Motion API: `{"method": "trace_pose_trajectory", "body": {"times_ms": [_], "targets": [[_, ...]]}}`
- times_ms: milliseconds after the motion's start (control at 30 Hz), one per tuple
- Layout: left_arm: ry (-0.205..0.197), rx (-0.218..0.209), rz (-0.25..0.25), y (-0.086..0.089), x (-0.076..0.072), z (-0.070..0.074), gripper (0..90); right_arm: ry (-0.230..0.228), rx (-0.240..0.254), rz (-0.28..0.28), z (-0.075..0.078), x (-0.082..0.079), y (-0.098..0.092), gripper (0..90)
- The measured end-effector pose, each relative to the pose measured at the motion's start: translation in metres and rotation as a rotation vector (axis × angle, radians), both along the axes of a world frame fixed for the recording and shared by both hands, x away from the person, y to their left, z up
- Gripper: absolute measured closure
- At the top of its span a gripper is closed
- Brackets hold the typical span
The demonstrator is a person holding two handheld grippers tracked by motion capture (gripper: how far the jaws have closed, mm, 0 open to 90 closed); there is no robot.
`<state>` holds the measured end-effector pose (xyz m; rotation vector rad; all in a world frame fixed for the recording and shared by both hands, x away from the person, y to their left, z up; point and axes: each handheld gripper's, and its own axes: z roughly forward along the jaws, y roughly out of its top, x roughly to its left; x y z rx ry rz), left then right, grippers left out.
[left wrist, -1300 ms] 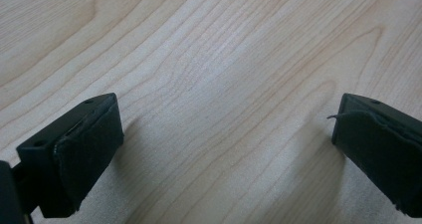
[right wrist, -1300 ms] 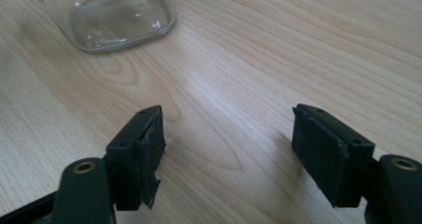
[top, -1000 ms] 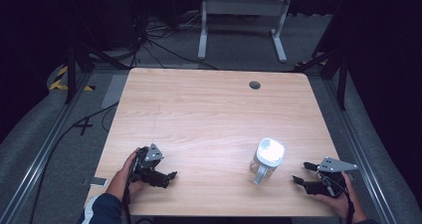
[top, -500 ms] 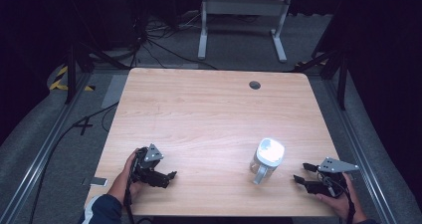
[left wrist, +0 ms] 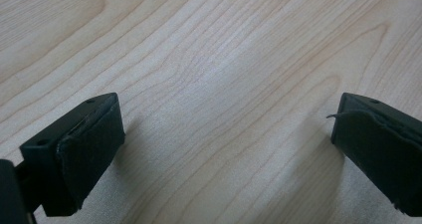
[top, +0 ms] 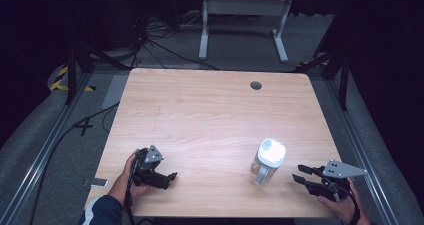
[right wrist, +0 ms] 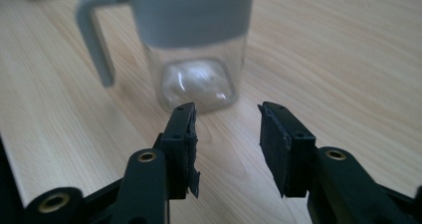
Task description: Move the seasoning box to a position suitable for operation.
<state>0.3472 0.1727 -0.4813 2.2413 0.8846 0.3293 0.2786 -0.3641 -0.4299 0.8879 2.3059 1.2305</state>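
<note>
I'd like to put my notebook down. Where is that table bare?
Nearly all of the table is bare: the whole far half up to the cable hole, and the near middle between the left gripper and the jug. Only the jug and right gripper crowd the near right corner.

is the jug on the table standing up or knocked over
Upright. The jug stands on its base on the table, grey lid on top, handle at its side.
</note>
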Motion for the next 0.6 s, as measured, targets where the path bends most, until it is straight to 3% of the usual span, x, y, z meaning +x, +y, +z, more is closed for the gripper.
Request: {"method": "trace_pose_trajectory", "body": {"times_ms": [100,267,433,600], "targets": [[0.001,-0.002,0.0,0.0,0.0,0.0,0.6,-0.013,0.045,0.03,0.01,-0.004,0.005,62.1],[-0.002,-0.002,-0.002,0.0,0.0,0.0,0.6,-0.055,0.059,0.032,0.024,-0.007,0.014,65.9],[-0.003,-0.002,-0.005,0.0,0.0,0.0,0.6,-0.104,0.068,0.077,0.045,-0.011,0.032,79.2],[-0.003,0.002,-0.015,-0.001,0.003,0.0,0.6,-0.121,0.085,0.126,0.061,-0.011,0.053,88.5]]}}
